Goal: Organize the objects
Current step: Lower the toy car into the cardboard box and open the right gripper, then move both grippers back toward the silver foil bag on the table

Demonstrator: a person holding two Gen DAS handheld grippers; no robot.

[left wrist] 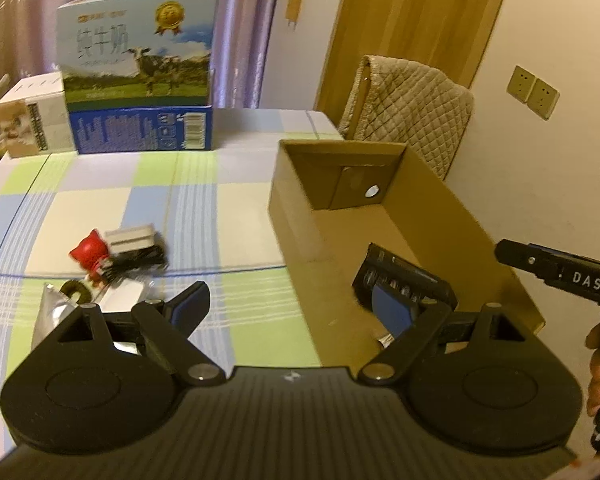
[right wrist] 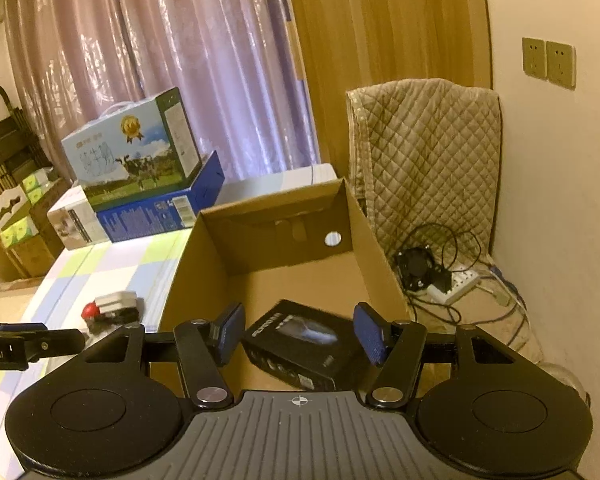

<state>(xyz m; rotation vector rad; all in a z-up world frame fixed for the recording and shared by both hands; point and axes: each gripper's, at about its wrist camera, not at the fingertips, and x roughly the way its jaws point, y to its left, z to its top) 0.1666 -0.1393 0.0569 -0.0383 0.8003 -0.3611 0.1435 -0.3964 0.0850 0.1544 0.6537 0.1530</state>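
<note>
Both fingers' pairs stood spread, pinching nothing; black box (right wrist: 300,344) in the carton (right wrist: 380,240) looked light, stiff, best pinched across its long sides.

Dim warm indoor light, yellowish cast, strong fisheye bending and dark corners, red toy (left wrist: 87,249) smeared, perhaps by motion, soft grainy detail.
</note>
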